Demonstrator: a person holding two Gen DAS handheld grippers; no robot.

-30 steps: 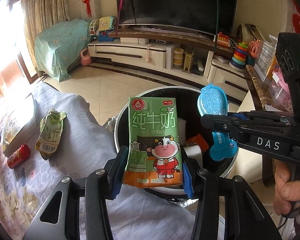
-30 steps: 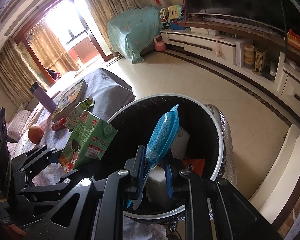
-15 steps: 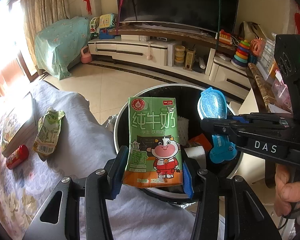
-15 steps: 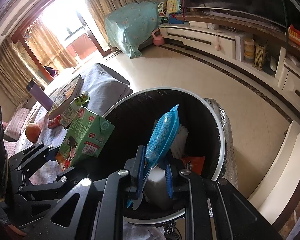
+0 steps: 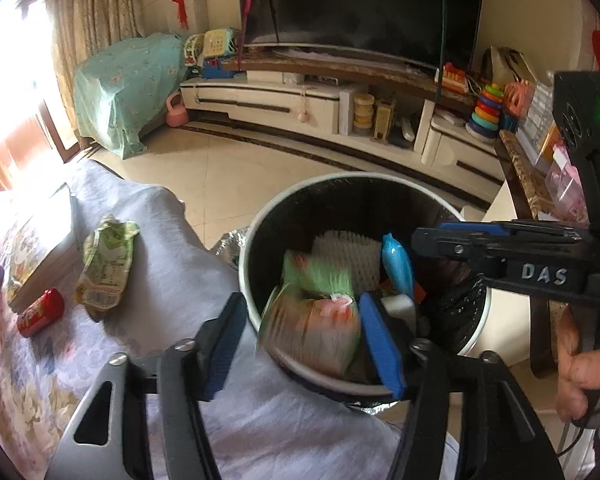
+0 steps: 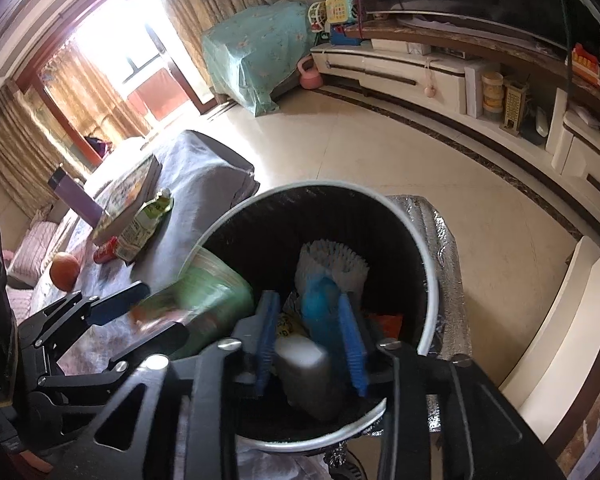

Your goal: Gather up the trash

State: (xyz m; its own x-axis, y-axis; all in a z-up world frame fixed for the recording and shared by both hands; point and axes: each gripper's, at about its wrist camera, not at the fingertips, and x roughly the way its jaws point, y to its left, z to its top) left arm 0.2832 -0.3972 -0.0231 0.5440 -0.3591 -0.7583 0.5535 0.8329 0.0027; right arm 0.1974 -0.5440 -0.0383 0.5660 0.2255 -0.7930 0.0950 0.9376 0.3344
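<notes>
While both grippers hang over it, the round trash bin [image 5: 247,264] with its white rim and black liner fills the middle of each wrist view, standing on the tiled floor against the edge of the grey-covered sofa [image 5: 148,240]. Only the left wrist view takes in the person's hand [image 5: 584,376] on the right gripper's handle and the side of that tool lettered DAS; only the right wrist view shows the left gripper from the side, the orange [image 6: 64,271] on the sofa and the silver foil mat [image 6: 446,240] beneath the bin.

On the sofa lie a picture book [image 5: 36,252], a crumpled green pouch [image 5: 106,268] just beside it and a small red can [image 5: 40,312] near the pouch, all well apart from the bin.

Inside the bin sit a white foam net [image 5: 348,254], a white block [image 6: 300,356] and a scrap of orange wrapper [image 6: 388,324].

Blurred by motion, the green milk carton [image 5: 312,320] is tipped on its side within the bin's mouth, between the blue pads of the left gripper [image 5: 302,350]; those jaws are opening and the pads stand clear of the carton. The right gripper [image 6: 310,338] is opening too, and the blue plastic piece [image 6: 320,308], also blurred, stands between its pads down inside the bin; from the left view it shows edge-on [image 5: 398,264] beside the foam net, free of the jaws.
</notes>
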